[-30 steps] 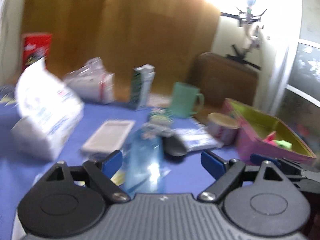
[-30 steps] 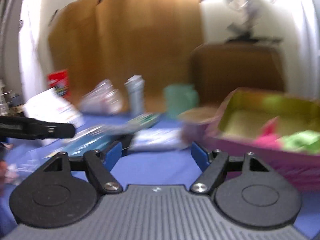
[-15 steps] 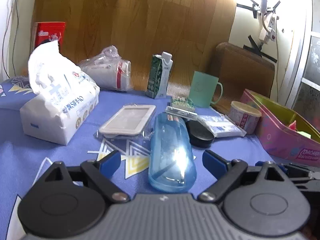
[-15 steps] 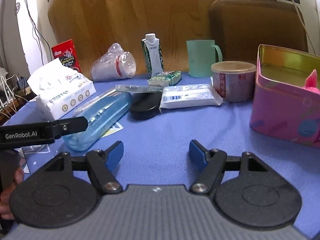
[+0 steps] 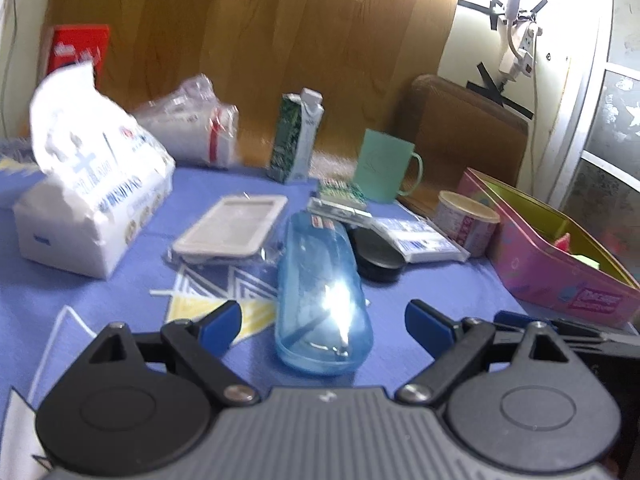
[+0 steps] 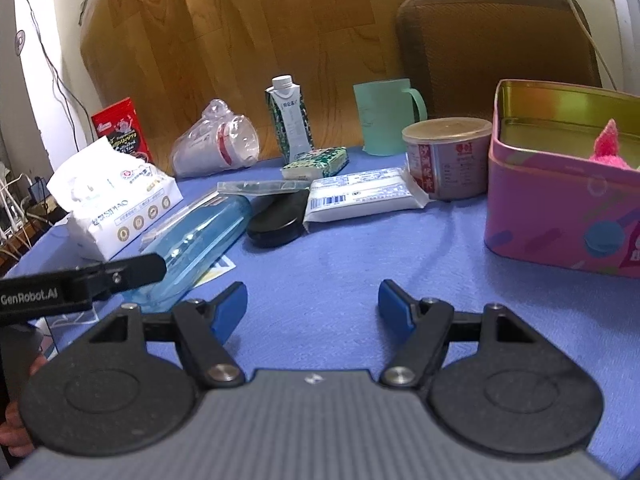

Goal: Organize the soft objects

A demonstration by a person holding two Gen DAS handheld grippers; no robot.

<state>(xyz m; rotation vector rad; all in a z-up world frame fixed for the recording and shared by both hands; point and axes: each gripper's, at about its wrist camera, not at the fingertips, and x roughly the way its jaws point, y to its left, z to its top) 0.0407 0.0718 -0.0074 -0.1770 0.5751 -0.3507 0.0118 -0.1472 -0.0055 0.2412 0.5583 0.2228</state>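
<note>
My left gripper [image 5: 324, 320] is open low over the blue tablecloth, its pads flanking the near end of a clear blue case [image 5: 320, 288] without touching it. To its right, my right gripper [image 6: 312, 308] stands open over bare cloth with nothing between its fingers. A white tissue pack [image 5: 92, 200] [image 6: 116, 208] lies at the left. A flat wipes pack [image 6: 364, 196] and a small green tissue pack [image 6: 316, 162] lie mid-table. The open pink tin [image 6: 560, 216] [image 5: 560, 272] at the right holds a pink fluffy item [image 6: 608, 146].
Behind stand a milk carton [image 6: 290, 120], a green mug [image 6: 384, 120], a lidded can [image 6: 446, 156], bagged cups [image 6: 216, 144] and a red box [image 6: 120, 128]. A black round lid [image 6: 276, 220] and a white flat case [image 5: 232, 226] lie by the blue case. A brown chair back [image 6: 496, 44] rises behind.
Both grippers have sunk a little toward the table and the blurred views have steadied. The jaws of both stand as wide as before.
</note>
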